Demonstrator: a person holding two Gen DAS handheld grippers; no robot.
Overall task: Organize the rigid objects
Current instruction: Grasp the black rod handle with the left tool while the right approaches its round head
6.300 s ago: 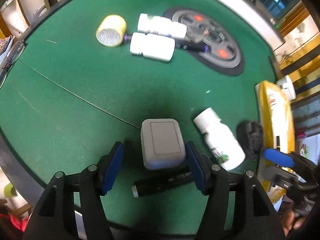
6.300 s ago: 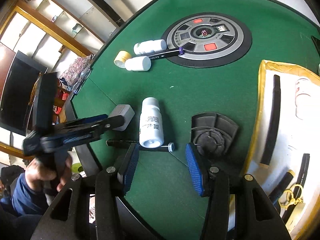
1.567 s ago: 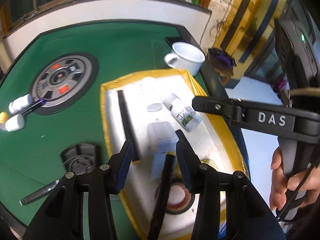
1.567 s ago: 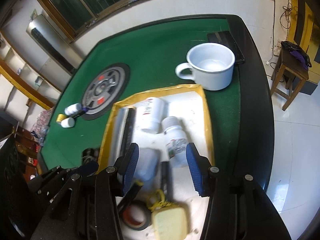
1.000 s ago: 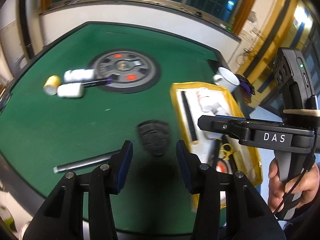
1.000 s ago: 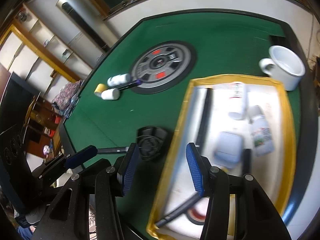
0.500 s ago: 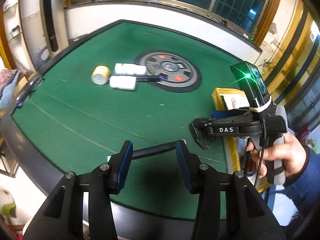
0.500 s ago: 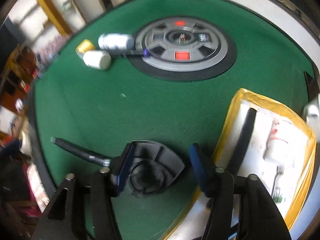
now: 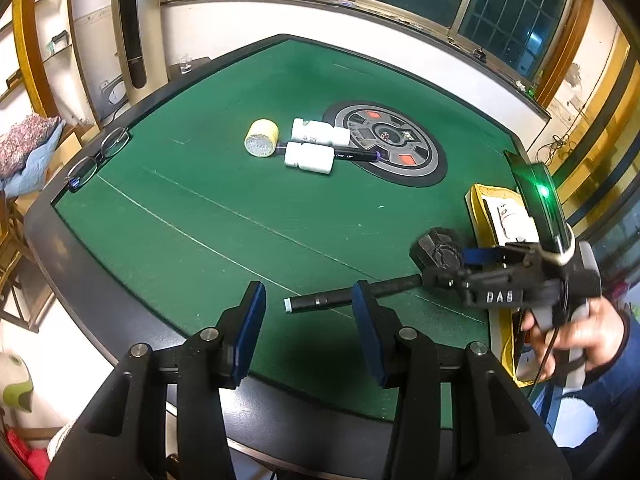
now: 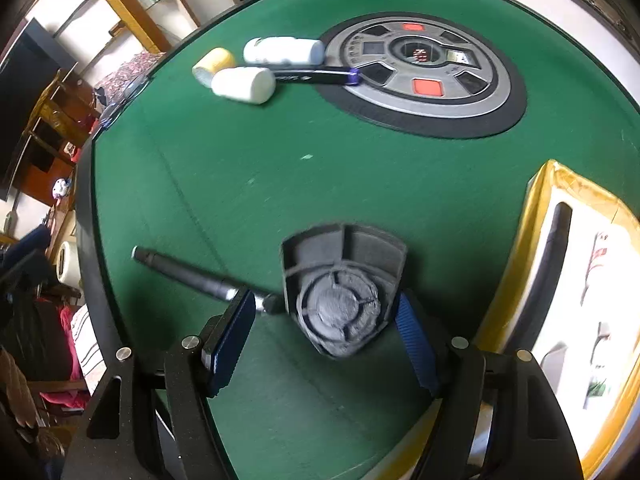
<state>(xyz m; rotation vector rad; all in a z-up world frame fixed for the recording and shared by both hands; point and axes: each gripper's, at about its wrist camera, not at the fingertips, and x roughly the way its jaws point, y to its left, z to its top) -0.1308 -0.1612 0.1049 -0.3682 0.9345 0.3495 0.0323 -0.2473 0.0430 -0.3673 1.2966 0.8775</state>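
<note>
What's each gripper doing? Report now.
Left gripper: open, empty, above the black pen.
Right gripper: jaws opening around the grey fan-shaped part, not gripping.

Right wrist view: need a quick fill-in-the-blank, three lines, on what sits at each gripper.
1. The fan-shaped black plastic part sits between the open pads of the ____ gripper.
2. The slim black pen lies on the ____ felt tabletop.
3. The yellow-rimmed tray lies to the part's ____ in the right wrist view.

Missing words: right; green; right
</note>
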